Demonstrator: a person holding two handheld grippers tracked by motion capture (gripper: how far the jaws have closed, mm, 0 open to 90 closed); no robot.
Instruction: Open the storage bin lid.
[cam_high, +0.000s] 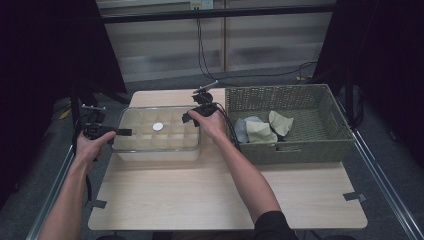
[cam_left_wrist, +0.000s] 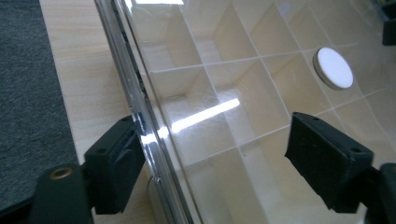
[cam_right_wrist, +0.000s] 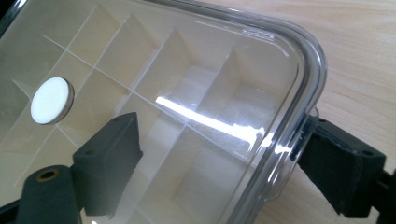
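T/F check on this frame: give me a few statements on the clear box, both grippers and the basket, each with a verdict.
1. The clear box has its lid on. True: glare runs across a flat clear cover over the dividers.
2. The left gripper is shut on the box's edge. False: its jaws stand open, one outside the box's edge, one over the lid.
3. The right gripper straddles a corner of the box. True: one jaw is over the lid, the other outside the rim.
4. The white disc lies in the basket. False: it sits at the middle of the box.
5. The basket holds folded cloths. True.
6. The basket stands left of the box. False: it stands to the box's right.
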